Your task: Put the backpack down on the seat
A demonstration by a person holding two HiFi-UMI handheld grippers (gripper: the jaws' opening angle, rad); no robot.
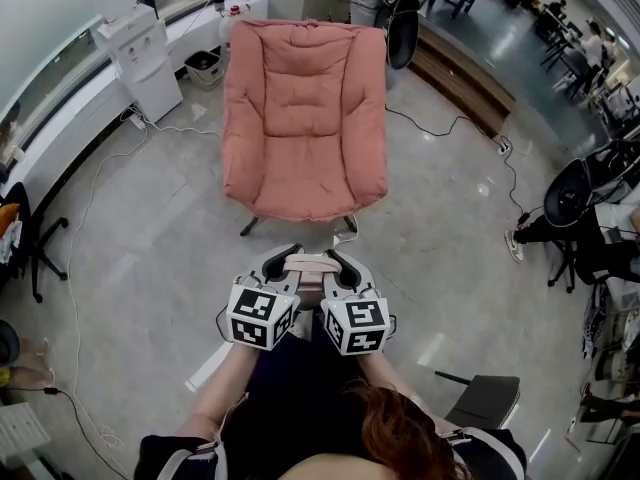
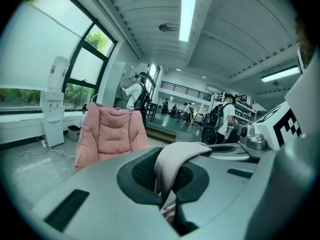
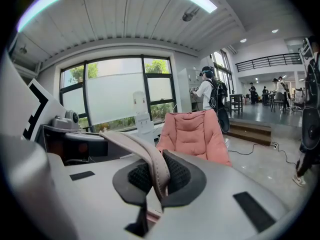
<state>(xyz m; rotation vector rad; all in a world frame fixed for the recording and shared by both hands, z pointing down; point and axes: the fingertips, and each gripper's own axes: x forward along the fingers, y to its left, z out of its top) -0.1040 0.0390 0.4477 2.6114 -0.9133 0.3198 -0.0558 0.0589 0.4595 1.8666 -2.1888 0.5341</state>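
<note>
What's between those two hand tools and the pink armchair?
Only bare grey floor, as the head view shows; left tool and right tool both clamp a pale strap.

The shiny grey floor (image 1: 130, 228) fills the big room. A tall white water machine (image 1: 148, 63) stands by a low white ledge (image 1: 60, 113), with a small black bin (image 1: 205, 65) near it. Big glass windows (image 3: 115, 94) show green trees outside. A long brown wooden step (image 1: 465, 86) runs along one side. A long bright light strip (image 2: 188, 9) shines on the white ribbed ceiling (image 2: 140, 14).
</note>
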